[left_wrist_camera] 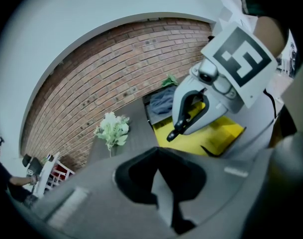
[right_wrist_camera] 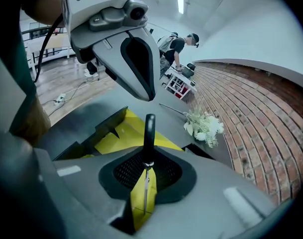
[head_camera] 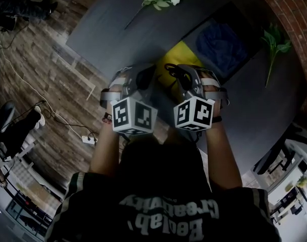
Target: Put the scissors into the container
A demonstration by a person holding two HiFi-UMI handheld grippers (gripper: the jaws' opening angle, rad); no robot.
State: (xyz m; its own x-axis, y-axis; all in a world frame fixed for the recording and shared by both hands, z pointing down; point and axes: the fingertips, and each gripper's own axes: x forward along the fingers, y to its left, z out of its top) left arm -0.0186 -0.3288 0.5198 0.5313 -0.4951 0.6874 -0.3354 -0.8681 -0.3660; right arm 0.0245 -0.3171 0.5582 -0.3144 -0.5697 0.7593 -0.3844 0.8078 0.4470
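Scissors (right_wrist_camera: 149,133) sit clamped in the right tool (right_wrist_camera: 148,159), whose jaws are pressed on them near the silver pivot, with the black end poking out past the tips. The left tool (left_wrist_camera: 161,183) has its jaws a little apart with nothing between them (only grey surface shows through the slit). Just below and ahead of both lies the yellow container (right_wrist_camera: 116,133) with its dark flaps, so the scissors hang over it, not yet inside. Beyond it are a dark tray holding a blue cloth (head_camera: 221,42), a sprig of white flowers (right_wrist_camera: 203,126) on the surface (head_camera: 118,29), and then the brick wall (right_wrist_camera: 251,118). As I judge it, the grip is on a thin, slick part, so the scissors could swivel or slide as the tool tips down. Letting go from too high might land them on a flap or send them skidding off the yellow floor. The two tools are also close enough together to knock each other. Only the right gripper view shows the clamp itself. The left gripper view shows from outside how the black end (left_wrist_camera: 183,116) dangles above the yellow. In the head view the marker cubes hide the scissors, but it shows the left tool (head_camera: 140,77) and right tool (head_camera: 182,75) side by side at the container's near edge (head_camera: 181,54).
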